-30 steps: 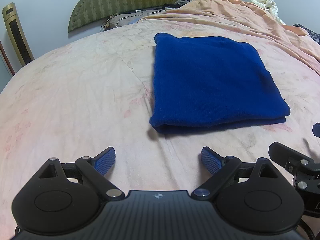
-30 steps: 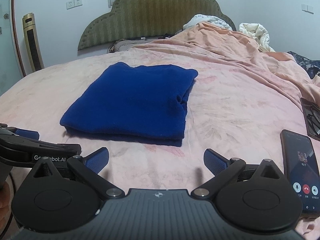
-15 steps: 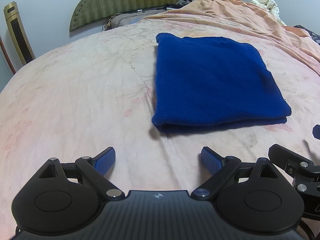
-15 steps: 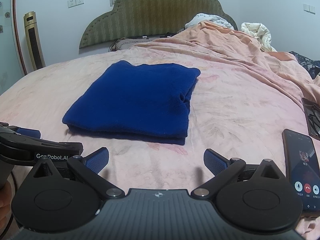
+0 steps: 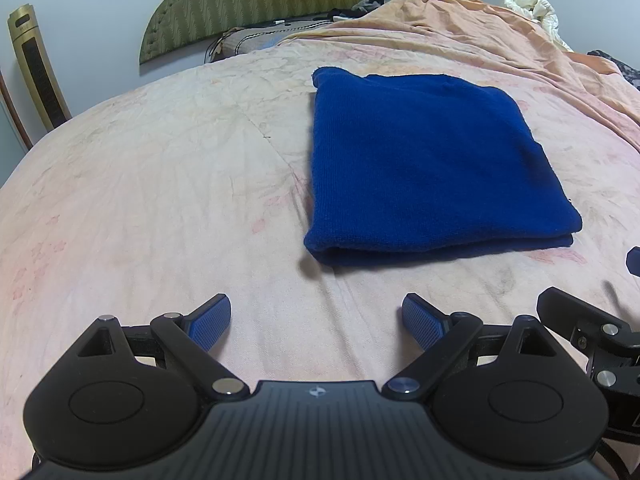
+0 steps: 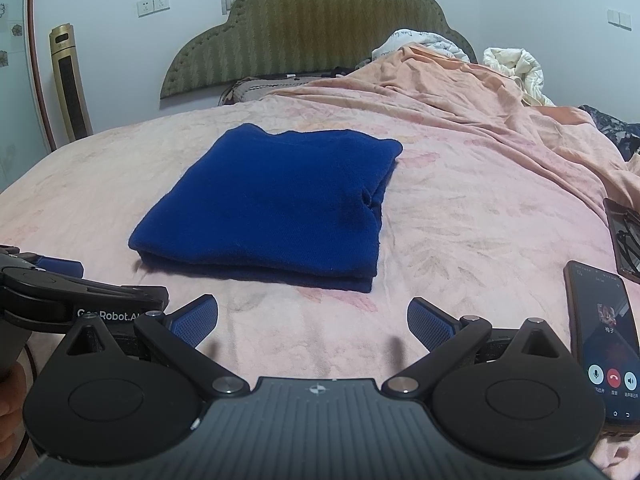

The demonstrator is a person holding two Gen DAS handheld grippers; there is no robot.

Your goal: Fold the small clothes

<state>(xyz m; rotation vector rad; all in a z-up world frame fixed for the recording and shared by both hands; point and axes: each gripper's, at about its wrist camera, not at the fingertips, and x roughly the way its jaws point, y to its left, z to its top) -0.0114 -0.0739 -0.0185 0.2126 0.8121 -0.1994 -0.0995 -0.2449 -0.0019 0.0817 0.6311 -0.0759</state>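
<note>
A dark blue knitted garment (image 5: 428, 168) lies folded into a flat rectangle on the pink bed sheet (image 5: 160, 200); the right wrist view shows the garment (image 6: 276, 208) straight ahead. My left gripper (image 5: 316, 320) hovers open over the sheet, short of the garment's near folded edge, with nothing between its blue pads (image 5: 210, 322). My right gripper (image 6: 312, 320) is also open and empty, a little back from the garment's near edge. The left gripper's body (image 6: 72, 300) shows at the left of the right wrist view.
A phone (image 6: 604, 340) with a lit call screen lies on the sheet to the right, with a dark case (image 6: 624, 240) beyond it. An orange quilt (image 6: 460, 92) is bunched at the far right. A green padded headboard (image 6: 320, 36) stands behind.
Both views have drifted slightly, so the garment sits a touch further right in each. The garment has not moved and both grippers stay open.
</note>
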